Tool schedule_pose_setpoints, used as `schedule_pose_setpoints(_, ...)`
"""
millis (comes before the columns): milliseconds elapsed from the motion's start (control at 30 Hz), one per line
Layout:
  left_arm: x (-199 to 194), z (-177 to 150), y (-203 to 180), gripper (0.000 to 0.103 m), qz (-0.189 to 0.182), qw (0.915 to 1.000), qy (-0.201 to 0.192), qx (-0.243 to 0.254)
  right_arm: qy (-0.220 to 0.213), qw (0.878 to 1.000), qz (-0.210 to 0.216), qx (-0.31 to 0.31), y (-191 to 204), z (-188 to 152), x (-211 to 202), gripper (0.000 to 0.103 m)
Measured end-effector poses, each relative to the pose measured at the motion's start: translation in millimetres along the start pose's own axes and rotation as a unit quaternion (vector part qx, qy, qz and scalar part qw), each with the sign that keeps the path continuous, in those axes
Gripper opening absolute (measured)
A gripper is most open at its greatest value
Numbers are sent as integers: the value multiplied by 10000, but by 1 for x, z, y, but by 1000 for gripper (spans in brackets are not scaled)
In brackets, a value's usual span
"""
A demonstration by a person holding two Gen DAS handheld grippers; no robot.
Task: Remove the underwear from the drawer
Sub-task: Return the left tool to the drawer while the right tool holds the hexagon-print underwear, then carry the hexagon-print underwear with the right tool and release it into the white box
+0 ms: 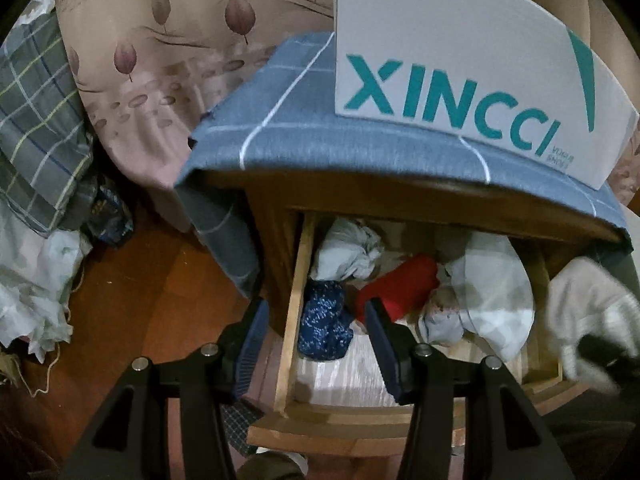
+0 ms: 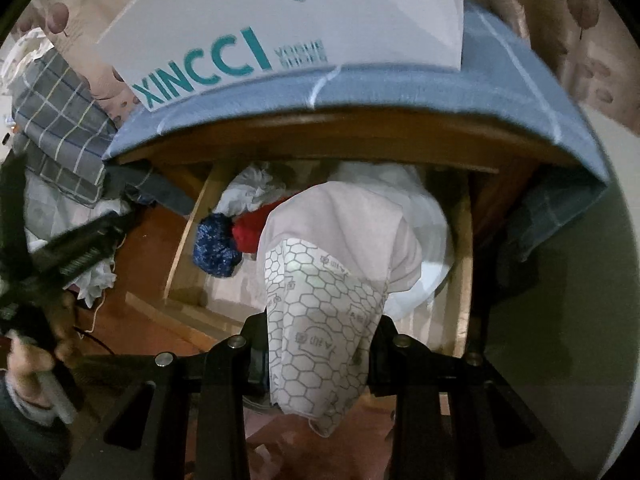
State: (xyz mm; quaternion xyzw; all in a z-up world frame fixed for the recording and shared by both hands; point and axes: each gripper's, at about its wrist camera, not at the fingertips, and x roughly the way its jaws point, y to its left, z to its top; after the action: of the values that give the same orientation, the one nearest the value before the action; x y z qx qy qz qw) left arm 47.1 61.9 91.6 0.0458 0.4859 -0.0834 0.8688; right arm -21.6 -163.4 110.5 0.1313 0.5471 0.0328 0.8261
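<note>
Open drawer [image 1: 296, 320] with bare lined floor at its front, reachable from above, crumpled clothes [image 1: 492, 292] crowding the back and right, nightstand top [image 1: 360, 200] overhanging the rear, wooden side rails narrowing entry

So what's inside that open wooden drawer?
Crumpled clothes: a dark blue speckled bundle, a red rolled garment, pale white and checked pieces. Whatever lies beneath them is covered.

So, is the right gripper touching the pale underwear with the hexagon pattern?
Touching. In the right wrist view, the right gripper is shut on the hexagon-patterned underwear, which bunches between its jaws.
</note>
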Motion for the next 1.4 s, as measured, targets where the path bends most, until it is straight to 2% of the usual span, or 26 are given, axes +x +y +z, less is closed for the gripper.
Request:
schedule_pose_setpoints(100, 5, -4, 4, 52, -11, 10000, -22, -71, -155, 9999, 5, -23, 4, 6, -17, 30)
schedule_pose_setpoints(433, 11, -2, 15, 52, 343, 9993, -55, -152, -862, 9957, 146, -305, 30, 38, -88, 30)
schedule_pose_setpoints(800, 8, -3, 8, 52, 294, 9995, -124, 71, -1679, 9842, -95, -549, 55, 99, -161, 30)
schedule_pose_setpoints(1067, 11, -3, 13, 52, 247, 9997, -10, -32, -1772, 9823, -318, -513, 57, 132, -164, 30)
schedule_pose_setpoints(1400, 11, -2, 25, 52, 193, 9995, 41, -262, -1608, 9834, -686, -484, 51, 184, -135, 30)
